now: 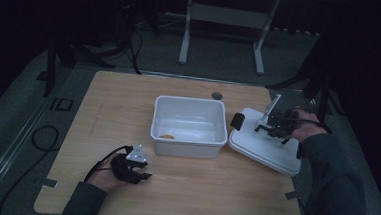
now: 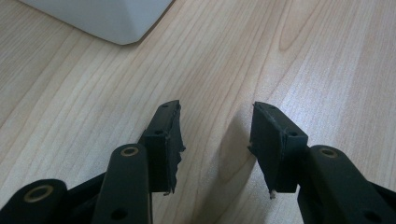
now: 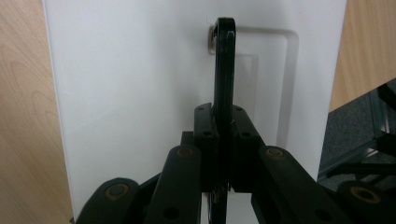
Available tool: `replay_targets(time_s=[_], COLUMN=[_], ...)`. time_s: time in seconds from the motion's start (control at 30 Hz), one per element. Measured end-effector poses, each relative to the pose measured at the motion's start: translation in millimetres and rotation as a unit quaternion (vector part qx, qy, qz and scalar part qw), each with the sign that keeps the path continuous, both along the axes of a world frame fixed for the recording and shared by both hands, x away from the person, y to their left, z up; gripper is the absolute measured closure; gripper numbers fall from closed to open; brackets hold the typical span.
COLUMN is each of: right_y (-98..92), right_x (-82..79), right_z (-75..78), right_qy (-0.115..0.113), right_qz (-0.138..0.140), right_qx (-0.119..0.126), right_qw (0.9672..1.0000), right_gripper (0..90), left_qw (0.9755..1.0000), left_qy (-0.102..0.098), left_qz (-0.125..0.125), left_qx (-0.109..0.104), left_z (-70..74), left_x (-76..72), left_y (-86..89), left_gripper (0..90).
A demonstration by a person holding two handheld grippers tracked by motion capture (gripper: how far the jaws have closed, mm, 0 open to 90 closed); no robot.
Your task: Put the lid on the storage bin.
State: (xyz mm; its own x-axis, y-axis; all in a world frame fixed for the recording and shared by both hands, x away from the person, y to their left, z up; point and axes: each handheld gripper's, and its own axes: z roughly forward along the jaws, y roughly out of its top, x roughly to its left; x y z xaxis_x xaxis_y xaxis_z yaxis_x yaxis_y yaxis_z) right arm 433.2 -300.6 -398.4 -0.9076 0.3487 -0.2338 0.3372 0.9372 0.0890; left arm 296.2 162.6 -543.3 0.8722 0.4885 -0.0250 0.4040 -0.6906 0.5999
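While my right gripper (image 3: 223, 154) is clamped on the lid's black handle (image 3: 224, 70), the lid (image 1: 256, 144) sits at the bin's (image 1: 188, 137) 3 o'clock, touching it. Left gripper (image 2: 215, 144) hangs open, empty, around the bin's 7 o'clock, so right's way closer.

Bin (image 1: 190, 120) at table (image 1: 113, 103) centre, small item (image 1: 167, 135) inside. Lid (image 1: 263, 147) just right of it, overhanging the table's right edge. Left gripper (image 1: 142, 172) before the bin, right gripper (image 1: 265, 127) over the lid.
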Motion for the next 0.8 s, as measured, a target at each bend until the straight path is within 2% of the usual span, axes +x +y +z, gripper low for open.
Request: replay_targets(time_s=[0.37, 0.6, 0.8], right_y=[-0.5, 0.3, 5.1], right_x=[-0.8, -1.1, -0.9], right_z=[18.8, 31.2, 41.0], right_qy=[-0.013, -0.023, -0.028], right_qz=[0.006, 0.007, 0.014], right_qx=[0.003, 0.016, 0.008], right_qw=[0.9999, 0.9996, 0.9995], right_gripper=[84.2, 84.1, 84.2], left_qw=[1.0, 1.0, 1.0], left_qy=[-0.001, 0.0, 0.001], left_qz=[0.001, 0.0, -0.001], left_qx=[-0.001, -0.003, -0.003], left_z=[-0.1, -0.3, -0.3], left_x=[0.0, 0.1, 0.0], left_y=[-0.1, 0.3, 0.2], left_gripper=[53.5, 53.4, 53.4])
